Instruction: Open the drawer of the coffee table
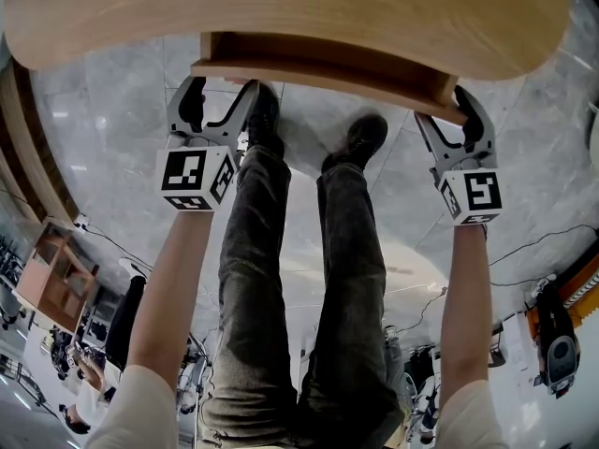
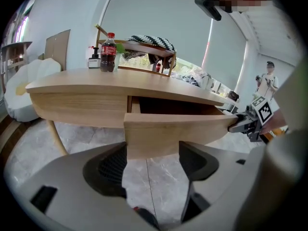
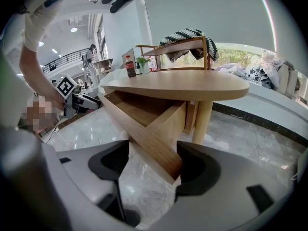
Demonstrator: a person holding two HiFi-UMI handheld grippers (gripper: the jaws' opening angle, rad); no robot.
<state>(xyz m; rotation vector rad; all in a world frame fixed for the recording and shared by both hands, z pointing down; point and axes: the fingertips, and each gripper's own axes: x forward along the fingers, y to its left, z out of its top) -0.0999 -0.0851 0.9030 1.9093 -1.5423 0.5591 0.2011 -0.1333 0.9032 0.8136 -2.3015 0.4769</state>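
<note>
Head view: the wooden desk [image 1: 281,7] ran across the top, and the drawer [image 1: 318,64] stuck out from under it toward the person. The left claw [image 1: 223,84] sat at the left end of the drawer front, the right claw [image 1: 445,108] at its right end. The person's legs [image 1: 299,279] and black shoes [image 1: 360,138] stood on the grey marble floor [image 1: 94,120].

Left gripper view: the left claw pinched the left end of the drawer front, pads against the wood. A dark gap showed behind the front. A cola bottle [image 2: 108,52] stood on the desk's far side.

Right gripper view: the right claw pinched the front's right end, the board slanting between the pads. The drawer's inside lay open to view.
</note>
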